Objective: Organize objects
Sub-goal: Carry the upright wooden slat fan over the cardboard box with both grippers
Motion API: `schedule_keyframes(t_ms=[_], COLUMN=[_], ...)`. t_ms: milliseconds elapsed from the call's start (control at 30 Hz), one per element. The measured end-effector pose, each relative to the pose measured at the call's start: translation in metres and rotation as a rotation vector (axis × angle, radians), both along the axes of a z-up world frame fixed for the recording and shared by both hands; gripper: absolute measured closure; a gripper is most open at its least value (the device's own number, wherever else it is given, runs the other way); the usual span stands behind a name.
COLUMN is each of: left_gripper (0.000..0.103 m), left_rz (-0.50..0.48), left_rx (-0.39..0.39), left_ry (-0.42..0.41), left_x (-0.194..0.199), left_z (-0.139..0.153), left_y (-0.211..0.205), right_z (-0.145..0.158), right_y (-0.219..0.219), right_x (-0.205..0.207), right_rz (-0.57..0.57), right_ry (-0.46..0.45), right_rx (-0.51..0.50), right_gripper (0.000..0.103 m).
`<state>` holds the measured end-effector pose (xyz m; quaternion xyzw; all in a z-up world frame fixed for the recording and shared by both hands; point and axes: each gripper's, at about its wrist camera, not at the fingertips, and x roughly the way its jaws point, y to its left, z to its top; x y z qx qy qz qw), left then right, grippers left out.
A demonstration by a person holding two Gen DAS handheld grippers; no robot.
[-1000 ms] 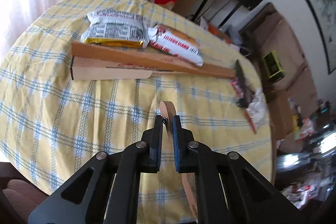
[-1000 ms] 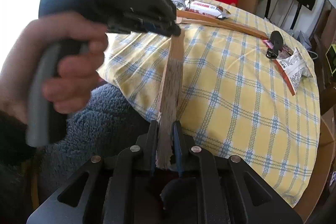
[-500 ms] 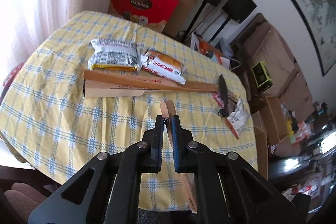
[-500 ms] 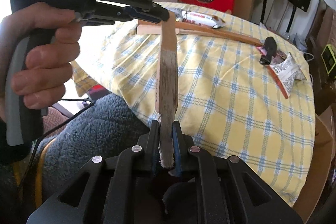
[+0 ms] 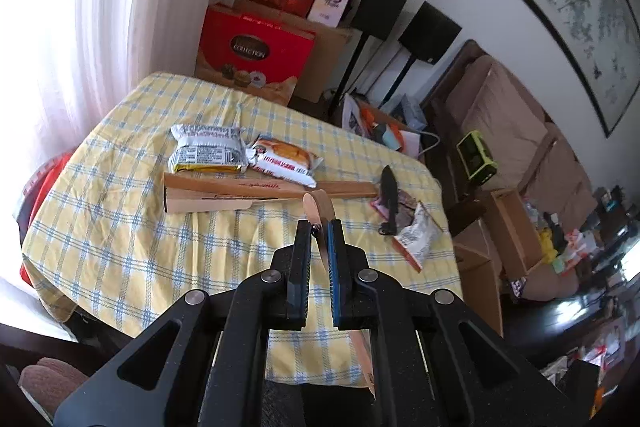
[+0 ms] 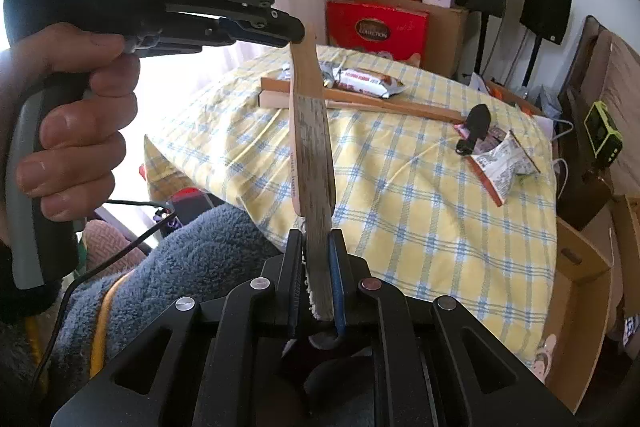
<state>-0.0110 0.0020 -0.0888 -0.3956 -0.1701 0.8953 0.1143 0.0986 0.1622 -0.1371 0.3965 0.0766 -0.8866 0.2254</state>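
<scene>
Both grippers hold one long flat wooden brush [image 6: 310,143] in the air in front of the table. My left gripper [image 5: 319,227] is shut on its handle end [image 5: 316,205]; it shows in the right wrist view [image 6: 294,31] at the brush's top. My right gripper [image 6: 316,247] is shut on the lower, bristled end. On the yellow checked tablecloth [image 5: 132,247] lie a long cardboard box [image 5: 240,191], two snack packets [image 5: 208,149] [image 5: 286,163], a black sheath [image 5: 389,197] and an open wrapper [image 5: 416,231].
Red gift boxes [image 5: 256,49] and speakers [image 5: 428,31] stand behind the table. A sofa [image 5: 512,131] and cardboard boxes [image 5: 508,227] are to the right. A blue fleece lap [image 6: 180,267] lies below the grippers.
Both grippers have risen and drawn back from the table with the brush held between them; the table looks smaller and farther in the left wrist view.
</scene>
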Motion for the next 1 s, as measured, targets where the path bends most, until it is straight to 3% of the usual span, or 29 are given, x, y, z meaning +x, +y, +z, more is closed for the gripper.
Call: schedule_keyframes(t_ms=[333,667,1000], left_gripper=[0.096,0.096,0.096], left_rz=[-0.007,-0.044,-0.119], left_rx=[-0.016,-0.130,-0.196], left_ry=[0.045,0.098,0.121], left_x=[0.019,0.036,0.051], left_z=[0.027,0.040,0.048], left_y=[0.015,0.070,0.127], right_z=[0.017,0.015,0.007], right_y=[0.010,0.049,0.090], right_x=[0.017,0.030,0.045], right_rz=[-0.016,-0.065,-0.120], right_ry=[0.045,0.062,0.062], right_rx=[-0.022,-0.085,-0.131], right_gripper=[0.091,0.091,0.091])
